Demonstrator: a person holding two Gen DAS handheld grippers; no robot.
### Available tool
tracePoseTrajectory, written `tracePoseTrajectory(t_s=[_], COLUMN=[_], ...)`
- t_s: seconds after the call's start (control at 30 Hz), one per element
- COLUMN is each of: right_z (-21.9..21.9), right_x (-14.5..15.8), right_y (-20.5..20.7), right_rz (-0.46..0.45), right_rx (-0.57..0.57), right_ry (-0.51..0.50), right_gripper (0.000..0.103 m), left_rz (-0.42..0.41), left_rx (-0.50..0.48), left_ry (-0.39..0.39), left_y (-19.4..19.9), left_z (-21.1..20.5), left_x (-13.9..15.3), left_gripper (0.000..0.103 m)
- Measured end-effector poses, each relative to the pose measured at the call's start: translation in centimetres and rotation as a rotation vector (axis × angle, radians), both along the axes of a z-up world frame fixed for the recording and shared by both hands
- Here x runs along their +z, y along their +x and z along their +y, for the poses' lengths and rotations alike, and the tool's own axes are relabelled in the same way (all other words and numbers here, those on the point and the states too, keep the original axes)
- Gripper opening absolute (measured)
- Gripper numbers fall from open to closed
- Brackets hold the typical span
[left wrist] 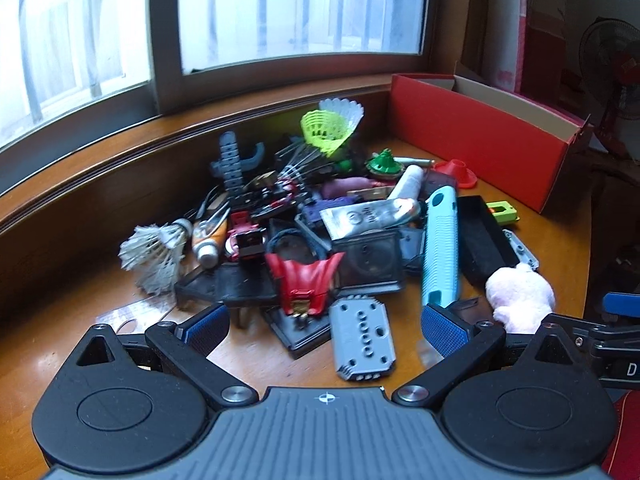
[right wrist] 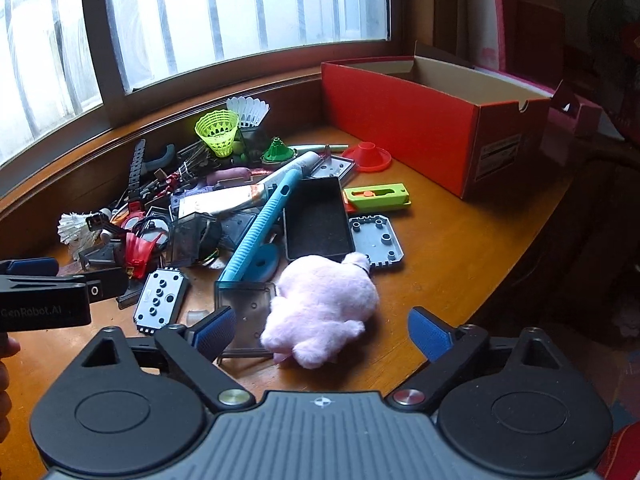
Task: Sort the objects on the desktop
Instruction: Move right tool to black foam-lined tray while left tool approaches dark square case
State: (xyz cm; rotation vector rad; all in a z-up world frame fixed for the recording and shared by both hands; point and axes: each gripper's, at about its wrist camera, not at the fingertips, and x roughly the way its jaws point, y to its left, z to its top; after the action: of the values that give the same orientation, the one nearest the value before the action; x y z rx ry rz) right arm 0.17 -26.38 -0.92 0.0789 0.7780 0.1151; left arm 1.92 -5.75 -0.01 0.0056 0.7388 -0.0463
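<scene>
A: Grippers first. The left gripper [left wrist: 324, 326] is seen spread wide, nothing pinched; a grey perforated plate [left wrist: 363, 337] and a red winged toy piece [left wrist: 305, 280] lie on the table between and ahead of its blue pads.

B: Agreed. The right gripper [right wrist: 322, 330] is likewise held wide, nothing gripped. A pink plush toy [right wrist: 322, 312] is framed between its fingers; contact with the pads is not seen.

A: Clutter location?

B: A pile of small objects [right wrist: 224, 200] is heaped on the wooden table [right wrist: 460, 248] under the window [right wrist: 240, 12]. Noted in it: a light blue utility knife [right wrist: 260, 232], a black tray [right wrist: 318, 216], a neon green shuttlecock [right wrist: 218, 130], a white feather shuttlecock [left wrist: 158, 256] at the pile's left edge.

A: Container?

B: A red cardboard box [right wrist: 420, 128], open-topped, is stood at the table's far right, apart from the pile. A red funnel [right wrist: 370, 157] and a green-orange cutter [right wrist: 378, 196] are placed between pile and box.
</scene>
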Motion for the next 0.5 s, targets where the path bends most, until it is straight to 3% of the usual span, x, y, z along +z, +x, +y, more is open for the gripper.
tracePoseTrajectory(t_s=[0.27,0.5], right_z=[-3.9,-5.6], right_x=[-1.0,-1.7], right_y=[3.6,6.6], right_rz=[0.03,0.033], right_rx=[0.045,0.151], right_ry=[0.04,0.057], right_gripper=[0.079,0.077], left_rz=[0.055,0.086], left_rx=[0.016,0.095], left_ry=[-0.008,-0.024], left_y=[3.0,4.6], left_z=[-3.8,-4.7], left_x=[-0.8,-1.8], left_gripper=[0.103,0.103])
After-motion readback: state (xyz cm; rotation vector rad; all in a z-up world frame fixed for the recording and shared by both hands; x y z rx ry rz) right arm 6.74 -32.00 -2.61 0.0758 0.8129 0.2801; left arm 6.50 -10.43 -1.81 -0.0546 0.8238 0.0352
